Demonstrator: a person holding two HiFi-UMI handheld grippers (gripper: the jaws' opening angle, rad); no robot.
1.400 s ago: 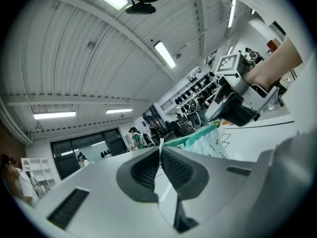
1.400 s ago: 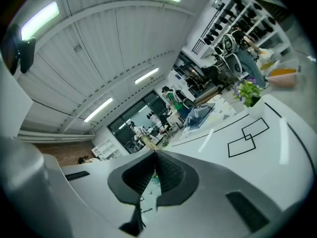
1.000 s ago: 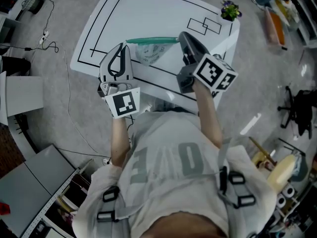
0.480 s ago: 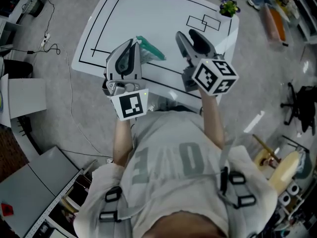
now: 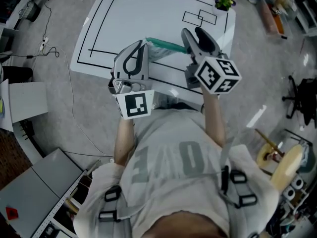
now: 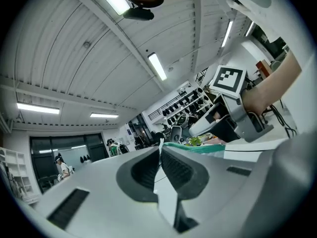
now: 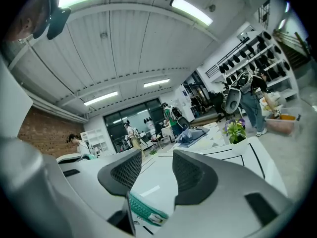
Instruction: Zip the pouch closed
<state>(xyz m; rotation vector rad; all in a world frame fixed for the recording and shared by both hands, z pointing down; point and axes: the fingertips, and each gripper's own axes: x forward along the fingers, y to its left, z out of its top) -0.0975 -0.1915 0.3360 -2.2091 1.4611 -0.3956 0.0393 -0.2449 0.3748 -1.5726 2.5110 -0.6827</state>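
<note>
The pouch [image 5: 166, 44] is clear plastic with a green zipper strip along its top. It hangs over the white table [image 5: 148, 9] between my two grippers. My left gripper [image 5: 143, 44] is shut on the pouch's left edge; in the left gripper view a thin pale sheet [image 6: 159, 155] is pinched between its jaws [image 6: 161, 145] and the green strip [image 6: 198, 147] runs off to the right. My right gripper [image 5: 192, 31] stands open, its jaws having just been opening. The strip's right end [image 7: 143, 208] lies low between its fingers [image 7: 156, 157], and neither pad presses on it.
Black lines and rectangles mark the table top. A small potted plant [image 5: 223, 0] stands at its far right corner, also in the right gripper view [image 7: 235, 130]. The table's near edge is close to the person's body. Cables, boxes and chairs lie on the grey floor around it.
The right gripper has let go of the green zipper strip and opened. Both grippers have shifted to the right, and the pouch has travelled with the left one.
</note>
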